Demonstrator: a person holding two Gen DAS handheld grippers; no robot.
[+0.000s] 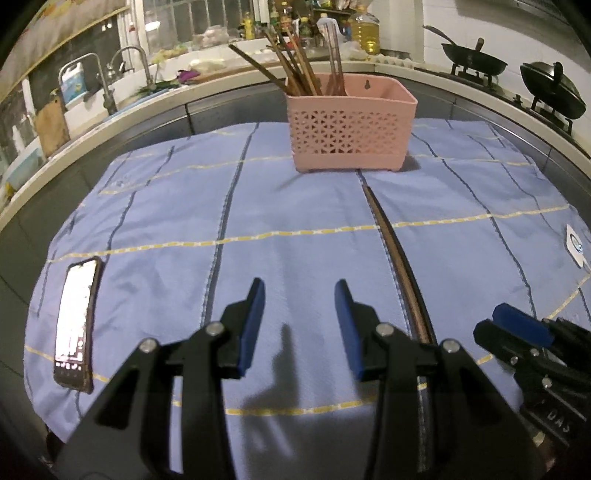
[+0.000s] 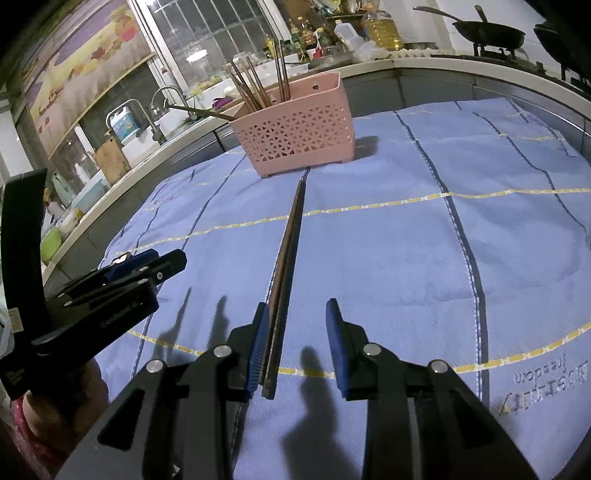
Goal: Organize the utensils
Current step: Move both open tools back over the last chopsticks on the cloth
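A pair of dark brown chopsticks (image 2: 288, 258) lies lengthwise on the blue checked cloth (image 2: 406, 258), pointing at a pink perforated basket (image 2: 295, 129) at the far side. Several chopsticks (image 2: 255, 90) stand in the basket's left compartments. My right gripper (image 2: 297, 304) straddles the near end of the lying pair. The pair rests against its left pad (image 2: 258, 339), while the right pad stands apart, so the jaws are open. My left gripper (image 1: 300, 284) hovers open over bare cloth, left of the same chopsticks (image 1: 395, 258), with nothing between its fingers. The basket (image 1: 351, 125) is straight ahead of it.
A lit phone (image 1: 75, 325) lies on the cloth's near left corner. Behind the table runs a counter with a sink and faucets (image 1: 125, 70), bottles (image 1: 364, 31) and two woks (image 1: 476, 59) on a stove. A hand holds the left gripper (image 2: 147, 266).
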